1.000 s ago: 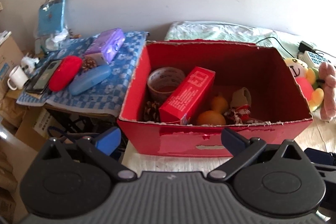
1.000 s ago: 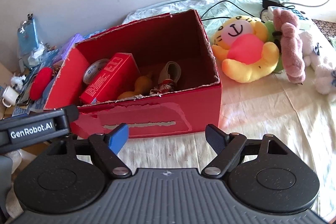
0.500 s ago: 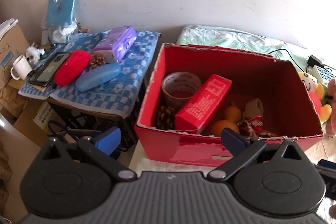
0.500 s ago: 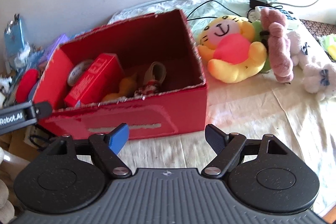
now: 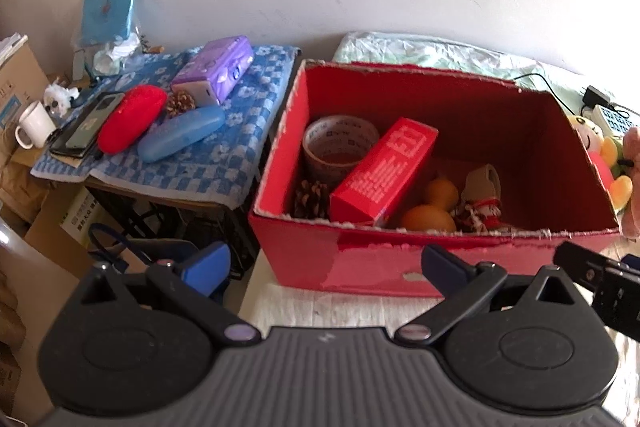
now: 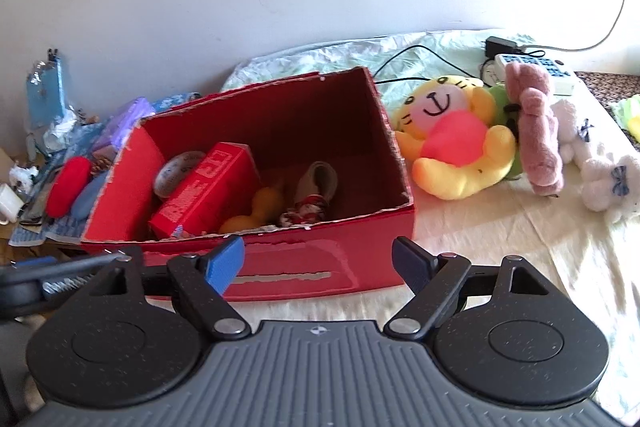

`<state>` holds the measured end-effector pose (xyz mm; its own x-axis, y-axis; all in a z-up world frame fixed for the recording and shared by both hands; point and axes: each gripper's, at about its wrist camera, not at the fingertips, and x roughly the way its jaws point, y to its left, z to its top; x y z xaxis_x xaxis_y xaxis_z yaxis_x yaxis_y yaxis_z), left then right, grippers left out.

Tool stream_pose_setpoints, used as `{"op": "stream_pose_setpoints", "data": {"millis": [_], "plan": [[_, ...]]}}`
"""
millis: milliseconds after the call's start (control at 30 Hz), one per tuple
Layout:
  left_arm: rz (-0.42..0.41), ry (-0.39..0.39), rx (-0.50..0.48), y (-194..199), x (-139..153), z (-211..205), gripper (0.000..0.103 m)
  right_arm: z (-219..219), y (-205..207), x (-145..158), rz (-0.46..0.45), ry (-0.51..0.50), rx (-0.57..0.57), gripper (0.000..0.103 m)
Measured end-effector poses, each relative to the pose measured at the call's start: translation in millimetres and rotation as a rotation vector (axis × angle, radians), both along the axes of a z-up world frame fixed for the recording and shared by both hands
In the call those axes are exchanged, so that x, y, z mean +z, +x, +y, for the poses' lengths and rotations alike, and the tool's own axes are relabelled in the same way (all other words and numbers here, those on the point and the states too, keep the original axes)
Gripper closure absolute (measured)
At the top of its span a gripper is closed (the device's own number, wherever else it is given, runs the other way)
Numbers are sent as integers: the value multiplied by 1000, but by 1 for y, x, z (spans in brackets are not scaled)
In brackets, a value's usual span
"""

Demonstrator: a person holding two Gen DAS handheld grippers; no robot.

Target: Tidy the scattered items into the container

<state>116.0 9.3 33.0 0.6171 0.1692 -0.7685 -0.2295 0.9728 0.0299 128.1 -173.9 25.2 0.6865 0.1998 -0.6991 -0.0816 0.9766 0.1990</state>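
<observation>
1. Red glasses case (image 5: pixel 131 122), blue case (image 5: pixel 181 133), purple tissue pack (image 5: pixel 216 68) on counter (image 5: pixel 240 163), left.
2. Red cardboard box (image 5: pixel 400 259) centre, holding tape roll (image 5: pixel 340 147), red carton (image 5: pixel 384 171), gourd (image 5: pixel 434 205).
3. Plush tiger (image 6: pixel 452 131) right, on bed.
4. Left tongs (image 5: pixel 324 261), right tongs (image 6: pixel 318 261): both released, empty.

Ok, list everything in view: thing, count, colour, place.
box: 1, red, on the bed cover
tape roll: 1, pale, inside box, left
carton: 1, red, inside box, leaning
pinecone: 1, brown, inside box, front left
gourd: 1, orange, inside box
plush tiger: 1, yellow and red, right of box
pink plush: 1, right of tiger
white plush: 1, far right
cases: 2, red and blue, side table
tissue pack: 1, purple, side table
mug: 1, white, far left
left gripper: open, empty
right gripper: open, empty
</observation>
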Motion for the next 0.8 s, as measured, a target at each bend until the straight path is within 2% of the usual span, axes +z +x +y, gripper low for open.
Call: {"op": "stream_pose_setpoints", "data": {"millis": [300, 633, 800], "plan": [[41, -44, -4, -6, -14, 3, 2, 4, -3, -12, 48, -10, -1, 20], [86, -43, -5, -6, -29, -2, 2, 5, 0, -22, 89, -4, 15, 24], [81, -23, -12, -4, -27, -7, 2, 5, 2, -24, 95, -11, 26, 24]]}}
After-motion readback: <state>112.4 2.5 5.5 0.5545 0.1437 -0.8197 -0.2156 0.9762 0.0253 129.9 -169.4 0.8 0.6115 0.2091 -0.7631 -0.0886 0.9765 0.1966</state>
